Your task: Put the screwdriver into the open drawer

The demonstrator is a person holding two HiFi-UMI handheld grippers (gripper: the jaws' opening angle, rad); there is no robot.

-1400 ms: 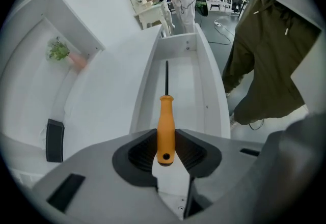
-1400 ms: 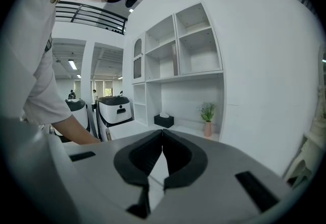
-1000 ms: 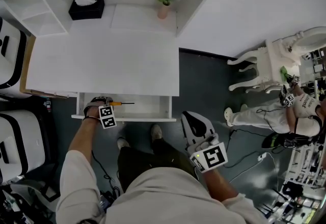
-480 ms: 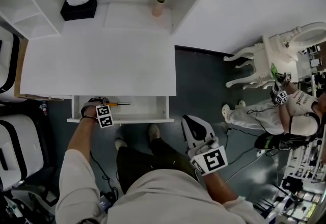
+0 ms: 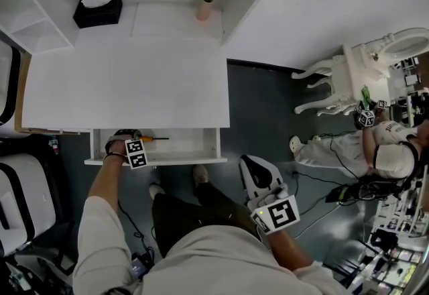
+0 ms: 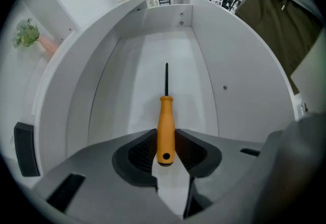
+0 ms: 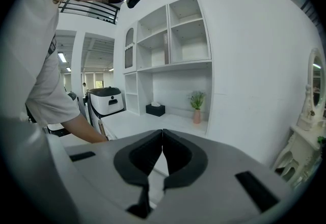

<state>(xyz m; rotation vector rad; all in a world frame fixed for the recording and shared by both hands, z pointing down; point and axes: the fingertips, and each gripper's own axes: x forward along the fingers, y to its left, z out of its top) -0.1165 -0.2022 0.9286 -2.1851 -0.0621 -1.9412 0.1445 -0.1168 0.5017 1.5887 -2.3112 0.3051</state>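
Jaws of left gripper (image 6: 166,134) clamp smooth orange screwdriver (image 6: 165,116) handle inside white drawer (image 6: 136,81), right gripper (image 7: 162,134) jaws together

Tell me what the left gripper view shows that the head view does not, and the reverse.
Only the left gripper view: the left gripper shut on the screwdriver by its orange handle end. Only the head view: the right gripper, held away from the drawer, and the person's shoes. Both: the screwdriver inside the open drawer.
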